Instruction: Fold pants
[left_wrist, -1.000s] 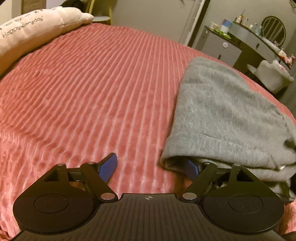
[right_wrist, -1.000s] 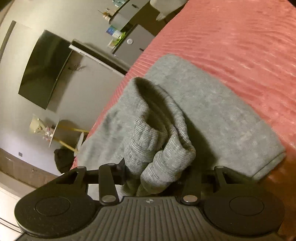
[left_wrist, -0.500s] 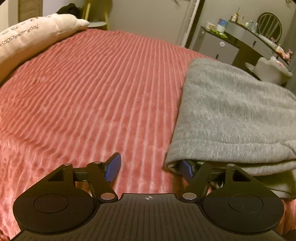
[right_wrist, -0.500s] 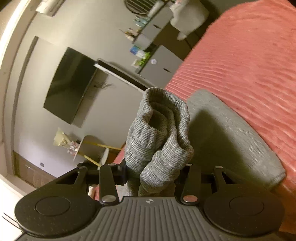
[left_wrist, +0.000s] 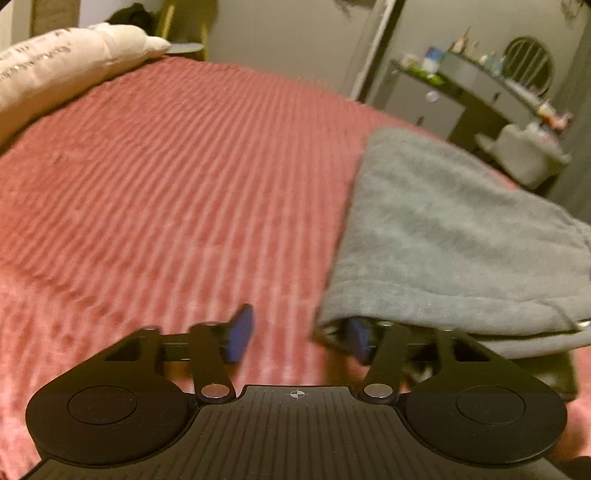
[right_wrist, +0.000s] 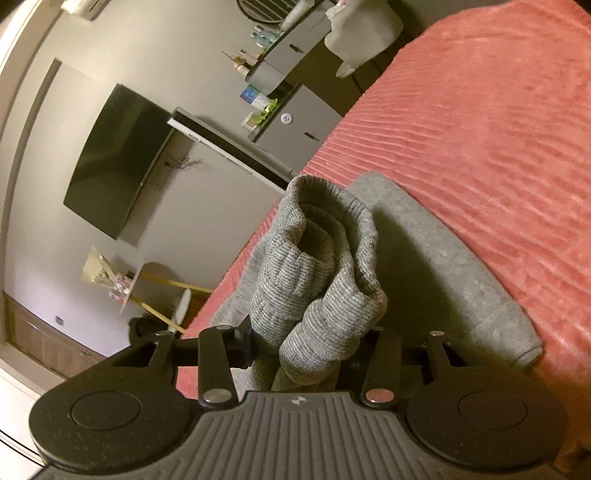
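Observation:
Grey knit pants (left_wrist: 458, 236) lie folded on the pink ribbed bedspread (left_wrist: 166, 192), at the right of the left wrist view. My left gripper (left_wrist: 299, 332) is open; its right blue finger (left_wrist: 356, 334) is tucked under the pants' near folded edge, its left finger (left_wrist: 240, 332) over bare bedspread. My right gripper (right_wrist: 303, 350) is shut on the bunched ribbed cuffs (right_wrist: 317, 273) of the pants and holds them lifted above the rest of the pants (right_wrist: 443, 273) lying on the bed.
A cream pillow (left_wrist: 62, 70) lies at the bed's far left. Beyond the bed's far edge stand a grey dresser with bottles (left_wrist: 461, 96) and a white chair (left_wrist: 528, 155). A wall TV (right_wrist: 114, 162) and a small side table (right_wrist: 122, 284) show in the right wrist view.
My right gripper has kept the cuffs lifted and tilted a little. My left gripper has shifted slightly; the view is motion-blurred, and its right finger stays under the pants' edge.

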